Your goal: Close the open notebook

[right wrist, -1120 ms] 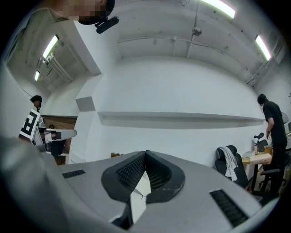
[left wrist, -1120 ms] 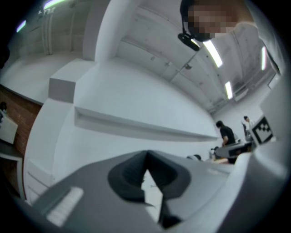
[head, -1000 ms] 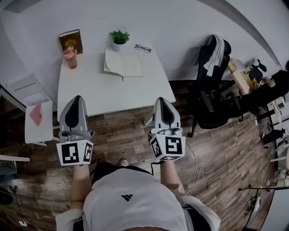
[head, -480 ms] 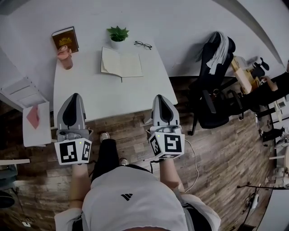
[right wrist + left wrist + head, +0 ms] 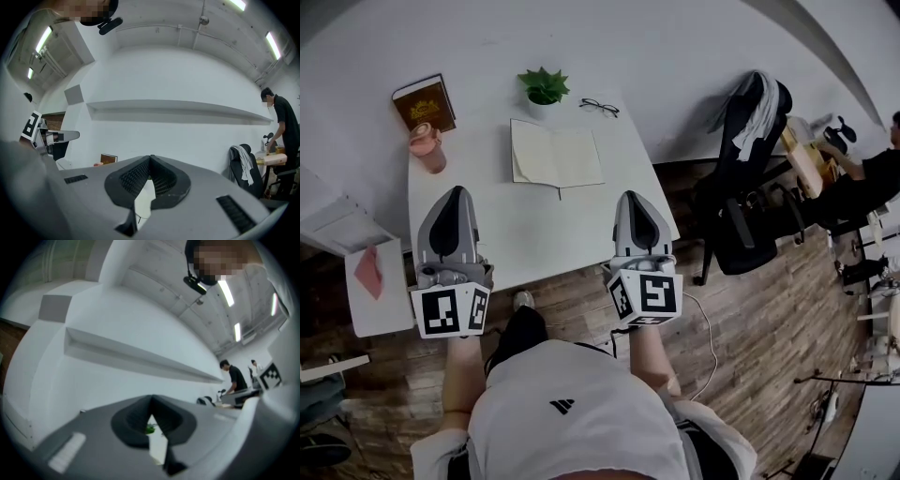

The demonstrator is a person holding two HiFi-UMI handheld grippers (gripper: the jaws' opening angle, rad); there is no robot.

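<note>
White table (image 5: 520,234), open notebook (image 5: 556,156) toward far edge

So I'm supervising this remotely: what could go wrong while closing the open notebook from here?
The notebook lies unheld on the table; a flip from shut jaws might shove it into the glasses or plant behind. The left gripper is near the pink cup and could tip it.
</note>
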